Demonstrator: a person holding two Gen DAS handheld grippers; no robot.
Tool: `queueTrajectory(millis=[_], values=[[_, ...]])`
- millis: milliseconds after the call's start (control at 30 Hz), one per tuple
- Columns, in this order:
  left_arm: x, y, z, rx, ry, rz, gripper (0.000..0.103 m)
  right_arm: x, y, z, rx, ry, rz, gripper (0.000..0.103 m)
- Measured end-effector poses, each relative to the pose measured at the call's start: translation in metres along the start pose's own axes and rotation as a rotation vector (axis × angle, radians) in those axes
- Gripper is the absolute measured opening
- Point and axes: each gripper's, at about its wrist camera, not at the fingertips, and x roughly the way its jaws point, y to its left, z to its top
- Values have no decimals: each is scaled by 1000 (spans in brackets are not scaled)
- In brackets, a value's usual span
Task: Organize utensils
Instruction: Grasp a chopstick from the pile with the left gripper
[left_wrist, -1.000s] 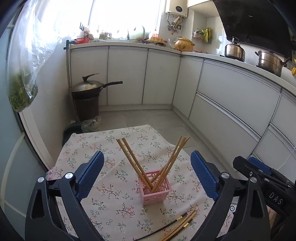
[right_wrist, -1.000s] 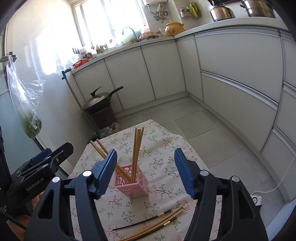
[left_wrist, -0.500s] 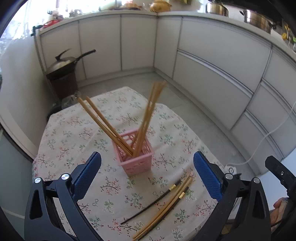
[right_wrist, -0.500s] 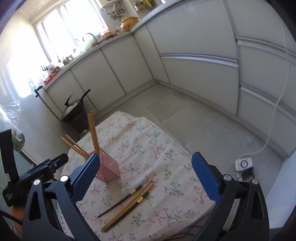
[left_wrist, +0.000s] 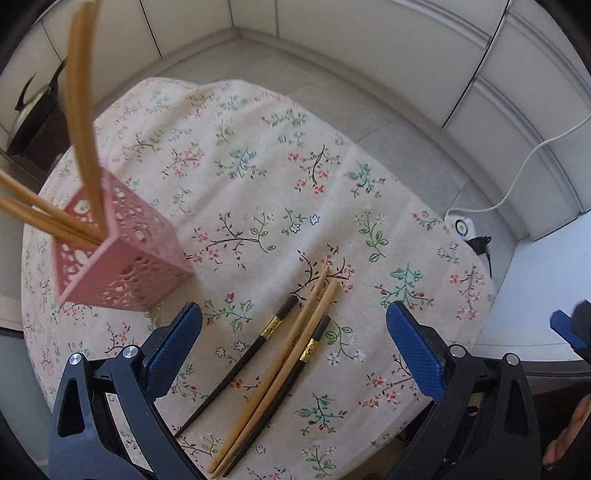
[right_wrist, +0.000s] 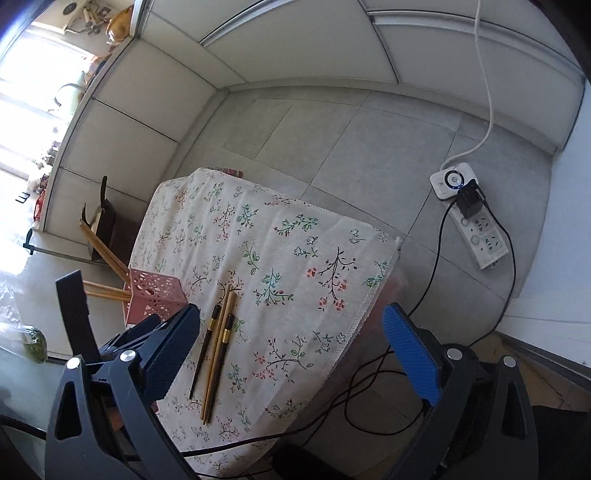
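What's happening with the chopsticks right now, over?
Left gripper open, empty, above the four loose chopsticks on the floral tablecloth. Right gripper open, empty. Pink perforated plastic holder already holds wooden chopsticks. Nothing in the way.

A pink perforated square holder (left_wrist: 122, 254) stood upright at the left of the floral cloth, holding bamboo chopsticks (left_wrist: 83, 122) leaning outward. To its right, two bamboo chopsticks (left_wrist: 291, 354) and two black gold-banded chopsticks (left_wrist: 258, 343) lay flat, roughly parallel.
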Motion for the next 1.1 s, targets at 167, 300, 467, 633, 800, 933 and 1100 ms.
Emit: queueTrajectory(millis=[167, 300, 467, 633, 800, 933, 1100], values=[[22, -1, 14, -15, 71, 4, 96, 6, -14, 4, 42, 51, 9, 96], [32, -1, 21, -10, 87, 9, 93, 13, -15, 2, 61, 111, 50, 96], [48, 3, 26, -11, 123, 6, 55, 16, -9, -1, 38, 132, 48, 96], [58, 1, 31, -7, 139, -20, 40, 19, -10, -1, 46, 143, 42, 96], [58, -7, 33, 26, 136, -16, 28, 22, -11, -1, 45, 152, 33, 96], [65, -10, 32, 43, 161, -17, 17, 22, -11, -1, 43, 153, 27, 96], [65, -7, 28, 55, 163, -27, 16, 23, -10, 0, 42, 153, 22, 96]])
